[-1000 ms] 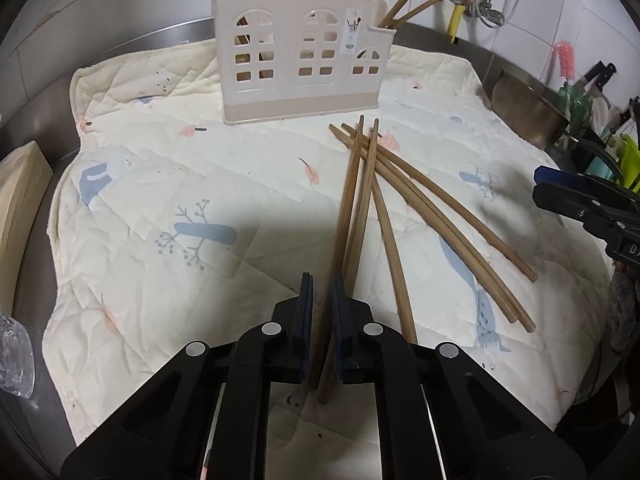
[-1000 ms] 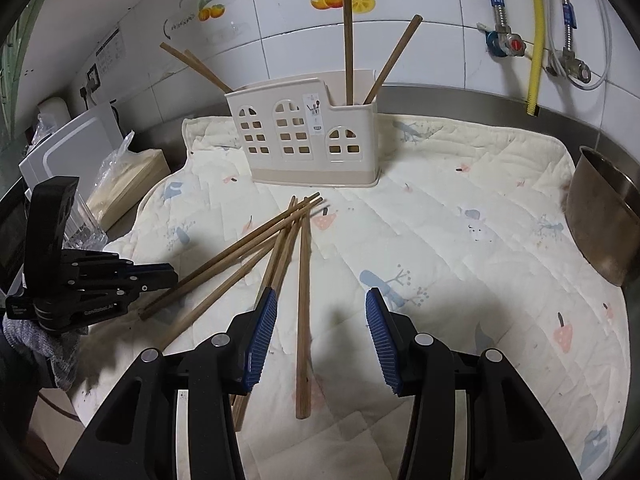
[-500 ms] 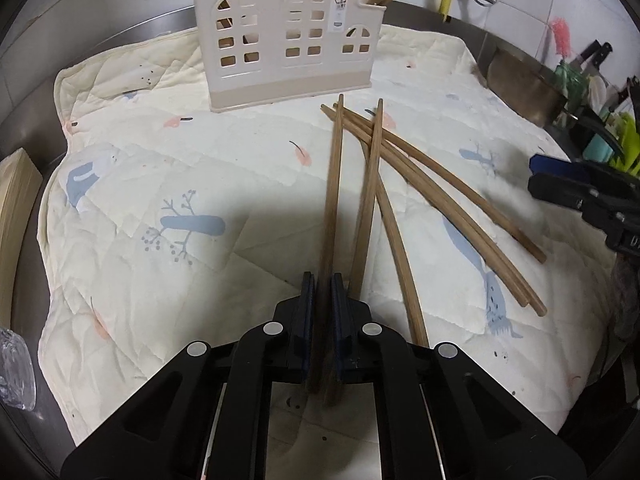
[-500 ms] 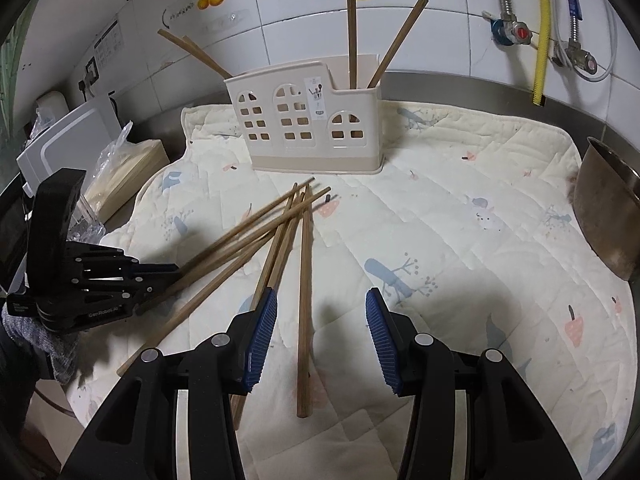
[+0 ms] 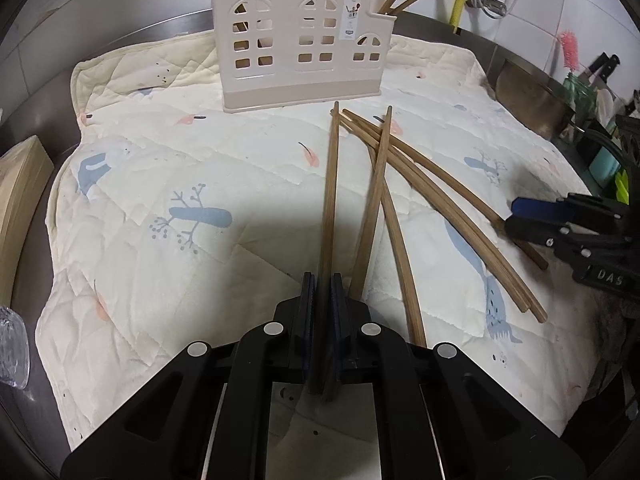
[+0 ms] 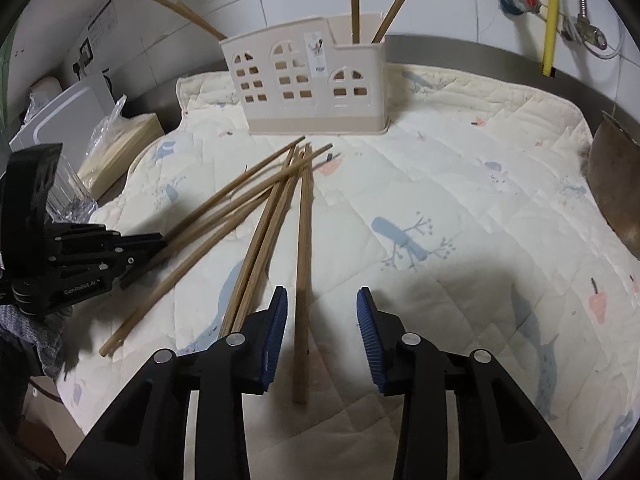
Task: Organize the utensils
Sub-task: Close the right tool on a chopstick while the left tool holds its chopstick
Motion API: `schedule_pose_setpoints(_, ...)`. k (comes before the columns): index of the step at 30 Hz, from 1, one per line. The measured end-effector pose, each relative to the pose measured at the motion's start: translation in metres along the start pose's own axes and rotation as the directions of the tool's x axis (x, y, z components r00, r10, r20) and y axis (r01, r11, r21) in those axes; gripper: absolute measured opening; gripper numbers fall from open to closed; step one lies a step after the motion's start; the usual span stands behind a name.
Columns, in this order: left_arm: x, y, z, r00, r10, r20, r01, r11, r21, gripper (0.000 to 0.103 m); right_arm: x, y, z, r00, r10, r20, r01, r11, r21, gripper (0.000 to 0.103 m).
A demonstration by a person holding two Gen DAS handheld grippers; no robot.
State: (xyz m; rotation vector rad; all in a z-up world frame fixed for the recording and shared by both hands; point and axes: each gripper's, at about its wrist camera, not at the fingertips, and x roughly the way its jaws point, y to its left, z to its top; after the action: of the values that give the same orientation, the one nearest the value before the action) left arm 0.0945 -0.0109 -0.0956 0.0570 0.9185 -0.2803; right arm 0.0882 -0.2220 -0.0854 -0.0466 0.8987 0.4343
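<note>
**Left jaws clamped on a chopstick, right jaws closing over another**

I have one chopstick (image 5: 330,196) pinched in my left gripper (image 5: 323,300): the jaws are pressed tight on its near end, and its far tip points at the holder (image 5: 296,88). In the left wrist view a second stick (image 5: 372,208) leans just beside it to the right, its near end at the jaw tips; whether it is also caught I cannot tell.

The other chopsticks (image 5: 432,196) lie loose in a fan on the quilted mat (image 5: 160,184), their far tips bunched close in front of the holder and their near ends spreading toward the mat's near edge. In the right wrist view one stick (image 6: 305,264) runs straight back from the holder, and its near end sits between the jaws of my right gripper (image 6: 322,332). Those jaws are closing, but the blue pads (image 6: 276,332) are clear of the wood on both sides, so nothing is gripped there.

The holder stands upright near the mat's far edge, beige with window-shaped cutouts. Chopsticks already stand in it: two (image 6: 372,4) in the right compartment, and more (image 6: 188,14) leaning out at its left end.

The mat covers a steel counter (image 6: 460,54) against a tiled wall. A metal bowl (image 6: 616,184) sits off the mat's right edge, and a glass (image 6: 68,196) off its left.
</note>
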Motion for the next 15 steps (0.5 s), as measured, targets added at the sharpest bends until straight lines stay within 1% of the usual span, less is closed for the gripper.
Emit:
schedule_pose_setpoints(2, -0.001, 0.000, 0.000, 1.000, 0.002, 0.003, -0.002, 1.000, -0.006, 0.006, 0.003, 0.003, 0.000, 1.000, -0.006, -0.005, 0.006, 1.000, -0.010, 0.029)
schedule_pose_setpoints(6, -0.004, 0.000, 0.000, 1.000, 0.000, 0.011, 0.000, 1.000, -0.006, 0.005, 0.006, 0.004, 0.001, 1.000, -0.009, -0.014, 0.009, 1.000, -0.022, 0.024)
schedule_pose_setpoints(11, -0.010, -0.002, -0.001, 1.000, -0.002, 0.023, 0.002, 1.000, 0.001, 0.005, 0.008, 0.008, 0.001, 0.999, -0.030, -0.022, 0.029, 0.998, -0.047, 0.021)
schedule_pose_setpoints(15, -0.015, -0.004, -0.001, 0.999, -0.003, 0.034, 0.003, 1.000, 0.004, 0.005, 0.009, 0.016, 0.000, 0.998, -0.065, -0.020, 0.063, 0.994, -0.088, 0.019)
